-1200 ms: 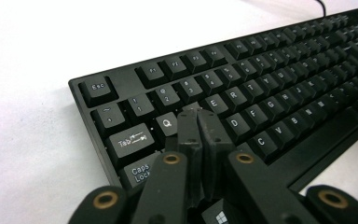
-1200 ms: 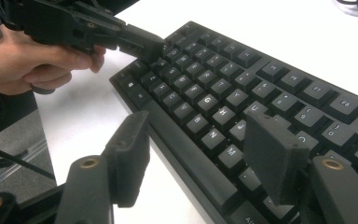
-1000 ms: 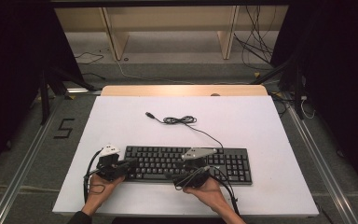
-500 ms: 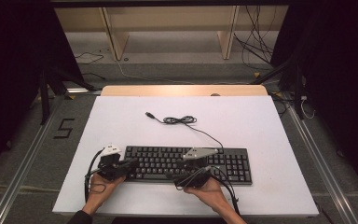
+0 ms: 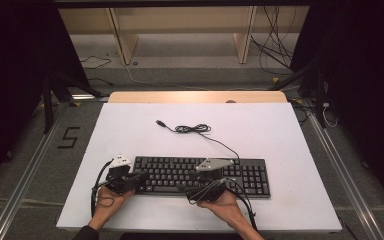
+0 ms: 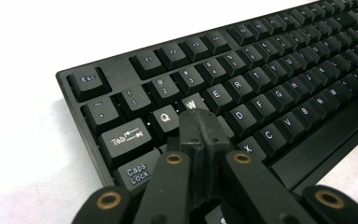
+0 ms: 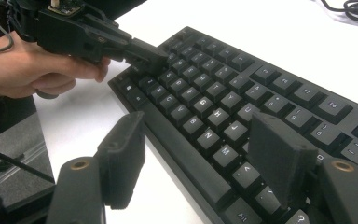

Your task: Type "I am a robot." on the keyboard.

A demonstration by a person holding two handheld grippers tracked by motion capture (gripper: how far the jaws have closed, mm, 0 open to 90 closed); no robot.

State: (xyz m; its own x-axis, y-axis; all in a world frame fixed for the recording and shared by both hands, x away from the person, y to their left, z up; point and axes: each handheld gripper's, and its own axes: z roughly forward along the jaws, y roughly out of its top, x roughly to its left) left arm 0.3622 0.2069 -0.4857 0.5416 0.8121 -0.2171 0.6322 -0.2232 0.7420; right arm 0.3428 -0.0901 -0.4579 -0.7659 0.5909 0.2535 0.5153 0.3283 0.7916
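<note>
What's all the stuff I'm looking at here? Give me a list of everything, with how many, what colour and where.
keyboard: one, black, near edge of the table, in front of the person.
keyboard cable: one, black, partly coiled, lying on the table behind the keyboard, plug end free.
table: one, white top with a wooden strip along its far edge.
shelf unit: one, pale wood, on the floor beyond the table.
loose cables: several, black, on the floor at far right.
left tongs: one, black, shut, tips over the keyboard's W and S keys.
right tongs: one, black, open, over the keyboard's near edge.
hands: two, each holding one pair of tongs.
</note>
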